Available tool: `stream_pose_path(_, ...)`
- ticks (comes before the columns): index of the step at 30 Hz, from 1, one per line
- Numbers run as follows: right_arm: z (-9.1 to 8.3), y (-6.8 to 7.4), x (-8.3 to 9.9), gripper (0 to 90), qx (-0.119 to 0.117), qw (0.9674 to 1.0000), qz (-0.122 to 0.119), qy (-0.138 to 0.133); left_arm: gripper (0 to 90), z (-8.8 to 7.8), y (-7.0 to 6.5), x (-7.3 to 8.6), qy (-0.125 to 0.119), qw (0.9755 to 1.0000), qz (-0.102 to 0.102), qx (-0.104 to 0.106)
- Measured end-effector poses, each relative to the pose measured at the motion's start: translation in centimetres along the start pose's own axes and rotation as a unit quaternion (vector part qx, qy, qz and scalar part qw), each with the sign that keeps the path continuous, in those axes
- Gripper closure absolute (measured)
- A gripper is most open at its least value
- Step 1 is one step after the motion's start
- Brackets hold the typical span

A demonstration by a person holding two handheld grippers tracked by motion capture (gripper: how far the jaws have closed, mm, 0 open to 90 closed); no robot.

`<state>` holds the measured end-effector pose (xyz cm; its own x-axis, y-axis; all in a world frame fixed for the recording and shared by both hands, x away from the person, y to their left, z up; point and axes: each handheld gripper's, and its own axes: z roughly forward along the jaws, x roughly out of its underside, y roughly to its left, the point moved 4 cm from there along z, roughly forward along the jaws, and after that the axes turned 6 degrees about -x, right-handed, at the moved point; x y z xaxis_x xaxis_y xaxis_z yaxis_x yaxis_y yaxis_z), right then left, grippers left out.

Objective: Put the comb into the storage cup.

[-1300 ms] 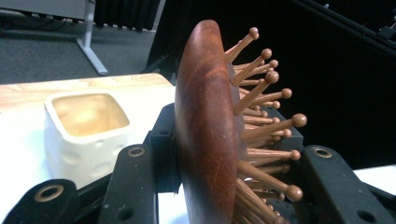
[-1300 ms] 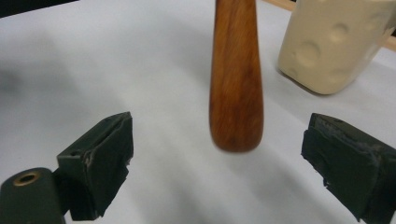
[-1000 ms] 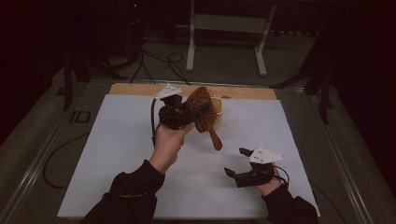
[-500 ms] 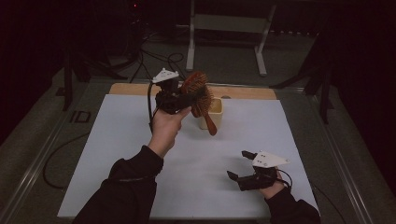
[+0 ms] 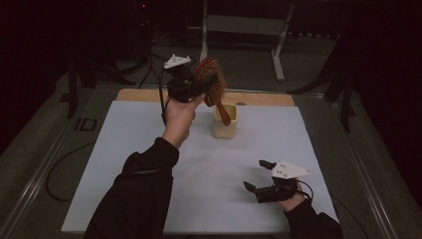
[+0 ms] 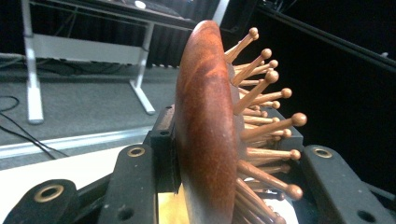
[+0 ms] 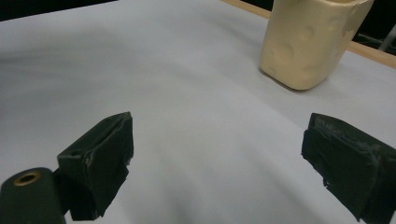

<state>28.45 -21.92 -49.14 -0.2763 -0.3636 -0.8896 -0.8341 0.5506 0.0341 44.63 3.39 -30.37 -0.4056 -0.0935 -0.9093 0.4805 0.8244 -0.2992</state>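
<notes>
Hairbrush [image 5: 211, 82], wooden, pin bristles with ball tips, clamped by its head in the left gripper [image 5: 201, 85]. Jaws closed on it from both sides: one pad on the smooth back, the other in among the pins, as the left gripper view shows [image 6: 210, 140]. Brush is held up in the air over the far part of the table, handle slanting down toward 5 o'clock, its end at the mouth of the cream cup [image 5: 225, 121]; can't tell if it touches the rim. Cup stands upright on the white sheet [image 5: 149, 164], just at 5 o'clock from the gripper, near the far wooden edge strip [image 5: 263, 98].

Right gripper [image 5: 259, 177] low over the sheet at the near right, well apart from the cup, roughly 4 o'clock from it. Jaws wide apart, nothing between them; right gripper view looks across bare sheet to the cup [image 7: 308, 42] at about 1 o'clock.
</notes>
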Motion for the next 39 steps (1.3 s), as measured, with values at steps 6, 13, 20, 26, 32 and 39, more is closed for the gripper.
stream_pose_path(6, 0.0, 0.1, 0.0, 8.9, -0.001, 1.0000, -0.002, 0.000, 57.3, 1.3, 0.7, -0.8, -0.006, 0.9999, -0.006, -0.006)
stream_pose_path(13, -0.2, 0.0, -0.1, 8.9, 0.000, 1.0000, -0.003, -0.004, 57.3, 3.1, 1.4, -0.8, -0.010, 0.9996, -0.017, -0.018)
stream_pose_path(20, -0.1, 0.1, -0.2, 8.9, 0.001, 0.9999, -0.012, -0.004, 57.3, 5.3, 1.8, 0.5, 0.003, 0.9994, -0.022, -0.028)
stream_pose_path(26, -0.2, 0.1, -0.2, 8.9, 0.002, 0.9999, -0.008, -0.007, 57.3, 6.5, 1.9, 1.6, 0.014, 0.9992, -0.019, -0.033)
stream_pose_path(32, -0.2, 0.1, -0.2, 8.9, 0.001, 0.9999, -0.010, -0.006, 57.3, 7.3, 2.2, 2.5, 0.022, 0.9989, -0.022, -0.036)
stream_pose_path(39, -0.2, 0.1, -0.1, 8.9, 0.001, 0.9999, -0.008, -0.007, 57.2, 8.0, 2.6, 3.6, 0.033, 0.9984, -0.024, -0.039)
